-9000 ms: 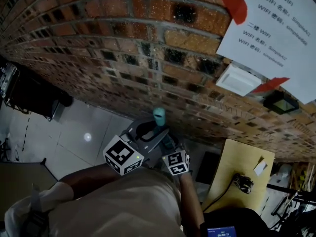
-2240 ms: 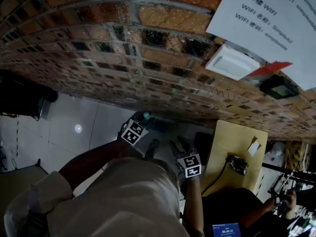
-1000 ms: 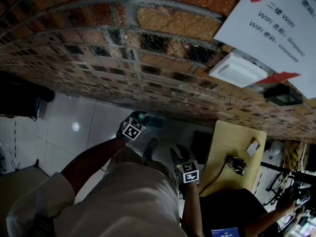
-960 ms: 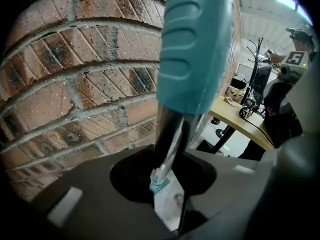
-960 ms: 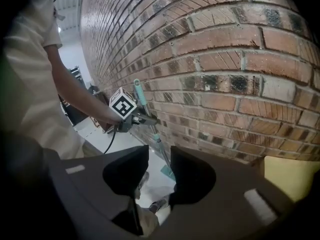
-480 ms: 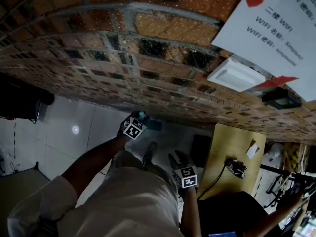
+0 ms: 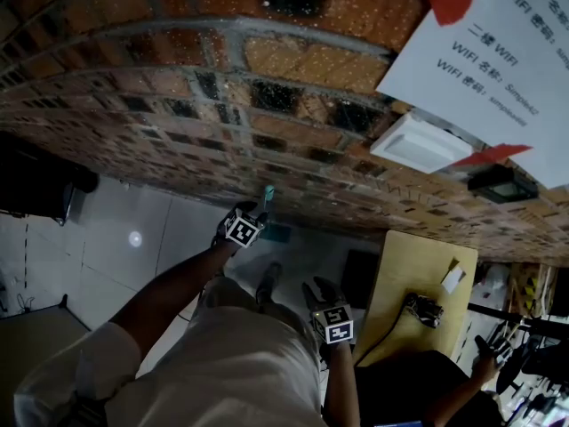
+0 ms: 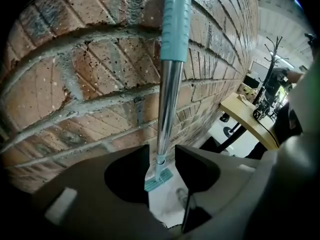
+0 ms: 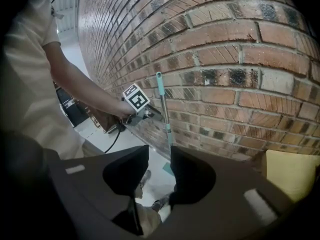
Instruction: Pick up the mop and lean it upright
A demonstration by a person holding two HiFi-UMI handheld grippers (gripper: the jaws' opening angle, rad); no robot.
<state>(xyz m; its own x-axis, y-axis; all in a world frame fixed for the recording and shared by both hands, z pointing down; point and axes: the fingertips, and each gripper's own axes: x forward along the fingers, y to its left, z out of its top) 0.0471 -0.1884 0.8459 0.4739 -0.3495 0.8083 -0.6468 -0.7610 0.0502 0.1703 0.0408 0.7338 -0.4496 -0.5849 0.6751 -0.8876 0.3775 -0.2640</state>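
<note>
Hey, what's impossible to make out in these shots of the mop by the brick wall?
- Mop handle: top end cut off by the upper edge in the left gripper view.
- Mop head: partly behind the left claw, whose jaws have just been opening round the handle.
- Item on the yellow table: too small and dark in the head view.

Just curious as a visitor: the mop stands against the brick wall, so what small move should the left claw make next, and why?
Probably ease the left claw straight back off the mop. Its jaws have just been opening, the pole stands loose between them, and the mop already leans upright on the brick wall. Backing off slowly should avoid knocking it.
</note>
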